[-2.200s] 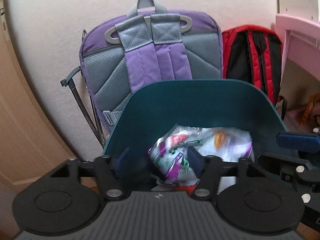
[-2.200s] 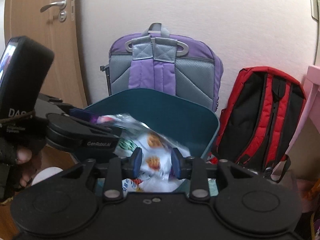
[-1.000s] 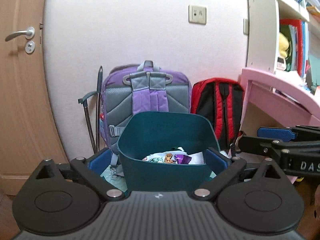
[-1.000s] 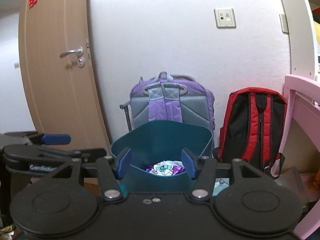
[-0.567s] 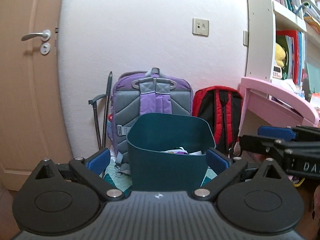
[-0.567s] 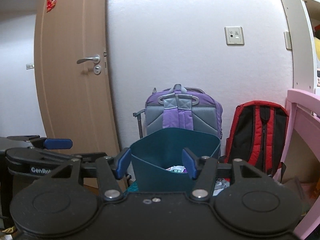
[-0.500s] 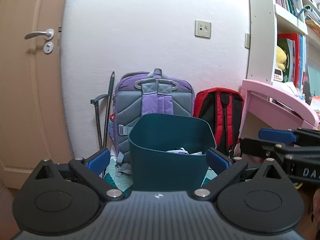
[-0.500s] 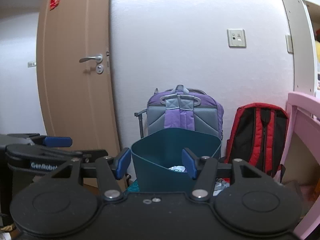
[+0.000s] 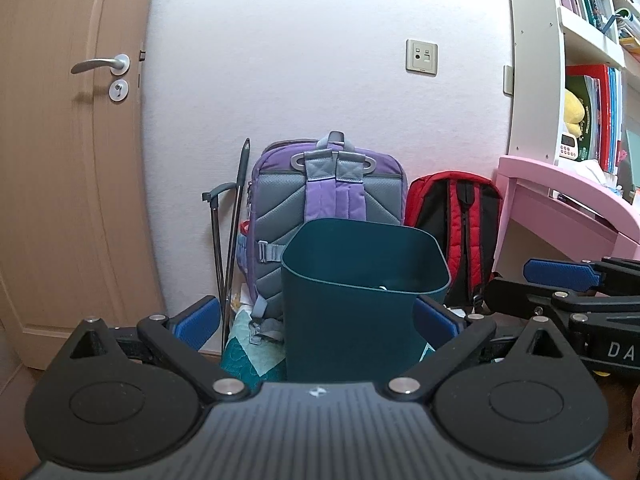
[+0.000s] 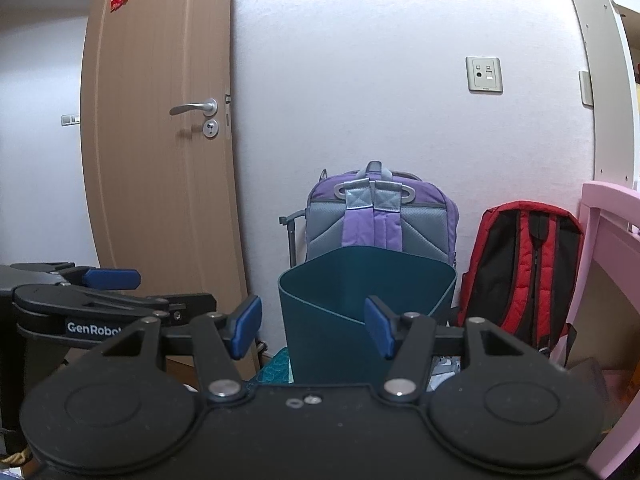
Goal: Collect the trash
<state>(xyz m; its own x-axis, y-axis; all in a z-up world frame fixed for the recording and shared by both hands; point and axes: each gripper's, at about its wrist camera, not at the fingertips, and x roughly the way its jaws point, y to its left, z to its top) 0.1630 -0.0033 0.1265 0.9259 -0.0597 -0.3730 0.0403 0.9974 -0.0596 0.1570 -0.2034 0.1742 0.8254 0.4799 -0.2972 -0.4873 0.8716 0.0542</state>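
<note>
Both our grippers have pulled back from the bin since the earlier view, where they hung right over its mouth among the snack wrappers. Now the teal bin (image 9: 352,300) stands well in front of us, seen from lower and farther off, and only a sliver of white wrapper (image 9: 383,288) peeks above its near rim. We judge the last handful is dropped and we are free to look for more trash.

From left to right: a wooden door (image 9: 68,152) with a metal handle, a folded grey pole (image 9: 236,232) leaning on the wall, a purple backpack (image 9: 332,192) directly behind the bin, a red backpack (image 9: 456,216) just beside it, then a pink desk (image 9: 560,200) under a white bookshelf (image 9: 580,60).

Our left gripper (image 9: 316,322) is spread wide and empty. Our right gripper (image 10: 312,322) is also released, nothing between its blue pads.

Nothing blocks the bin from the front. The backpacks crowd its back, and the desk leg hems in our right side.
</note>
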